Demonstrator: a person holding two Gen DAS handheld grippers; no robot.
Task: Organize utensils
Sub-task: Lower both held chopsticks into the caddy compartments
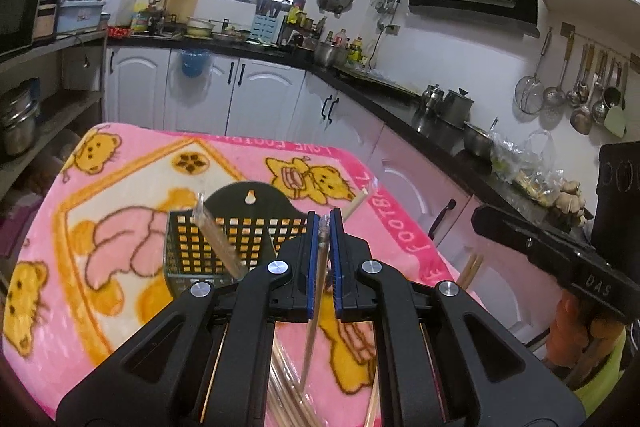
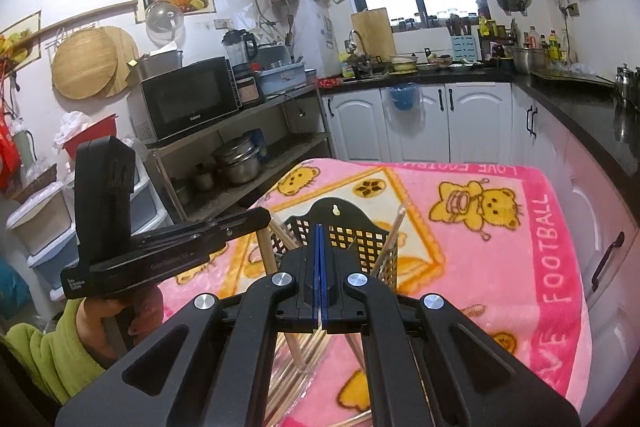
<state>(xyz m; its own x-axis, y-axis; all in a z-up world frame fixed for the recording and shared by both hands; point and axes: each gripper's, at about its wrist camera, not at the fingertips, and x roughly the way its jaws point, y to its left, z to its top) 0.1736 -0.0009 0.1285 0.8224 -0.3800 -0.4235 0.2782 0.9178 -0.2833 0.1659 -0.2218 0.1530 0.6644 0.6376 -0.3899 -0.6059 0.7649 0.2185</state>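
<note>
My left gripper [image 1: 325,227] is clamped nearly closed on one chopstick [image 1: 314,315]; the stick runs down from between the blue pads toward 6 o'clock, wrapper-like sheen on it, blurred. My right gripper [image 2: 320,239] is fully closed, pads pressed flat together, nothing between them.

The black mesh basket [image 1: 240,239] stands on the pink bear blanket [image 1: 132,187], just ahead of both grippers, at 12 o'clock from the right one and about 10 o'clock from the left one. One wrapped chopstick [image 1: 218,239] leans inside it, tilted toward 11 o'clock. In the right wrist view more chopsticks [image 2: 390,243] stand in the basket, one tip poking out toward 1 o'clock.

A loose pile of chopsticks [image 2: 308,347] lies on the blanket below the grippers at 6 o'clock, partly hidden by the gripper frames.

My left hand in a green sleeve [image 2: 40,351] shows at 8 o'clock in the right wrist view.
</note>
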